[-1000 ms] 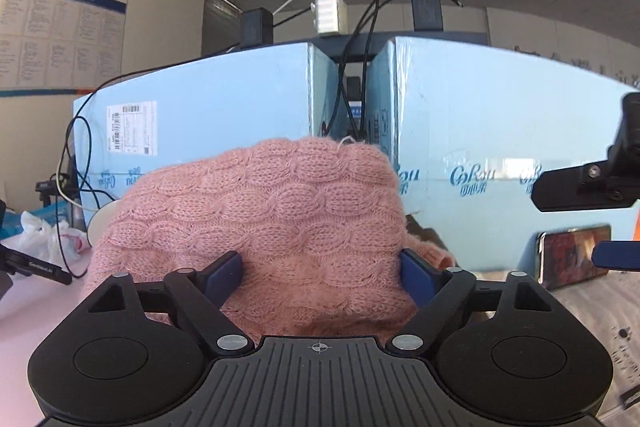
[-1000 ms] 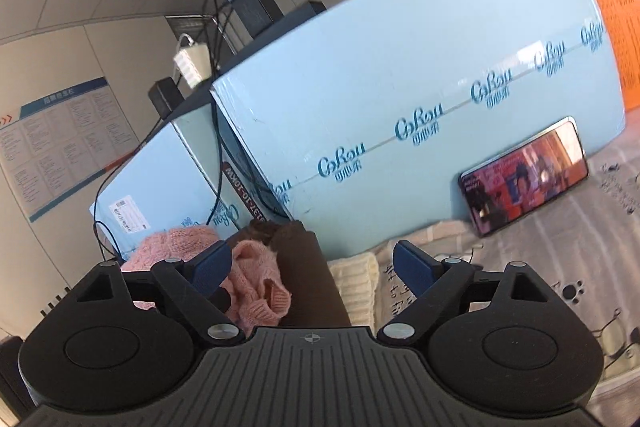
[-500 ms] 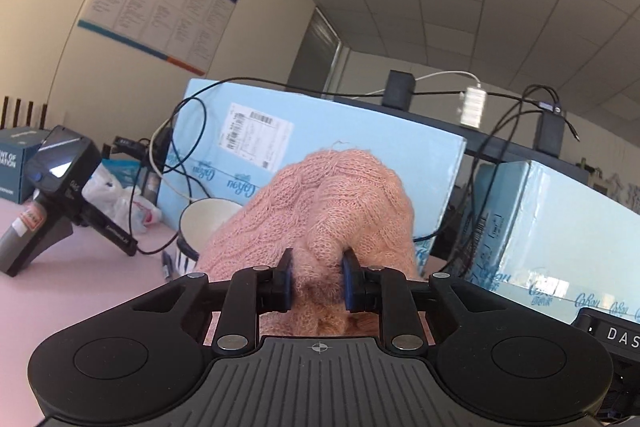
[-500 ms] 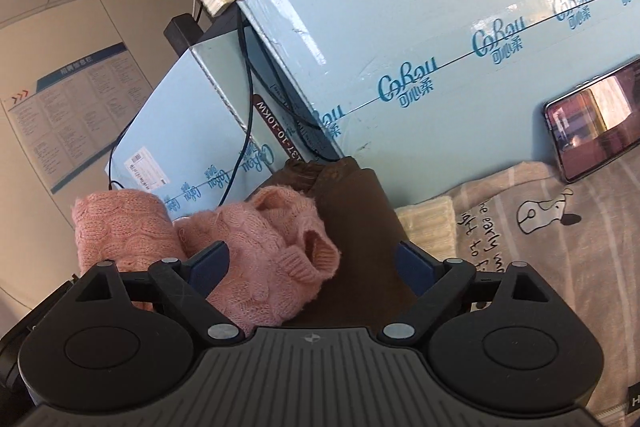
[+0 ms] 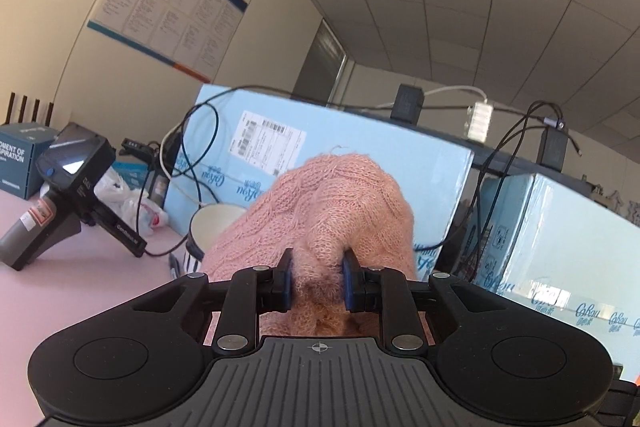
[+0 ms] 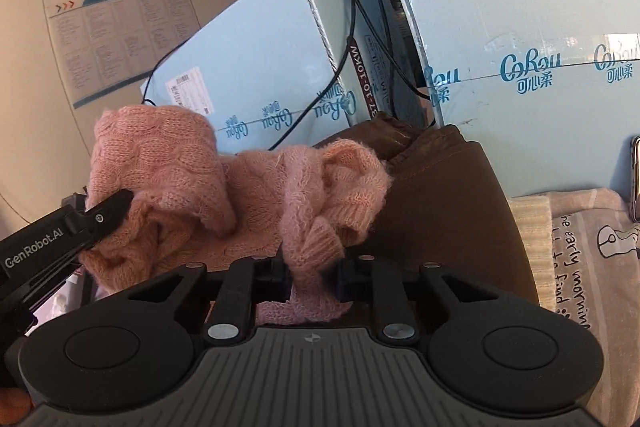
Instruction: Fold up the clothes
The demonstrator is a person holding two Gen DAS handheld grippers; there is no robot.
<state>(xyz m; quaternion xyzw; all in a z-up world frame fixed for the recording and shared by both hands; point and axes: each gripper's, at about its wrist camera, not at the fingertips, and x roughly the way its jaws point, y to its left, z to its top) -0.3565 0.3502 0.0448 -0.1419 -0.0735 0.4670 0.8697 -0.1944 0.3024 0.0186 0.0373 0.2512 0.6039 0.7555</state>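
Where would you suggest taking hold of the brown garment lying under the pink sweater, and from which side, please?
I would grip the brown garment at its bare right-hand edge, coming in from the right. Its left part lies under the pink cable-knit sweater, which both the left gripper and the right gripper are clamping, while the right edge shows a clear, thick fold beside the printed grey garment.

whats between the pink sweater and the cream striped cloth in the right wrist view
A brown garment lies between the pink sweater and the cream striped cloth, shown in the right wrist view.

Pink cable-knit sweater (image 6: 248, 187), brown garment (image 6: 440, 211), pale-blue boxes (image 6: 256, 75), seemingly striped cup (image 5: 212, 227).
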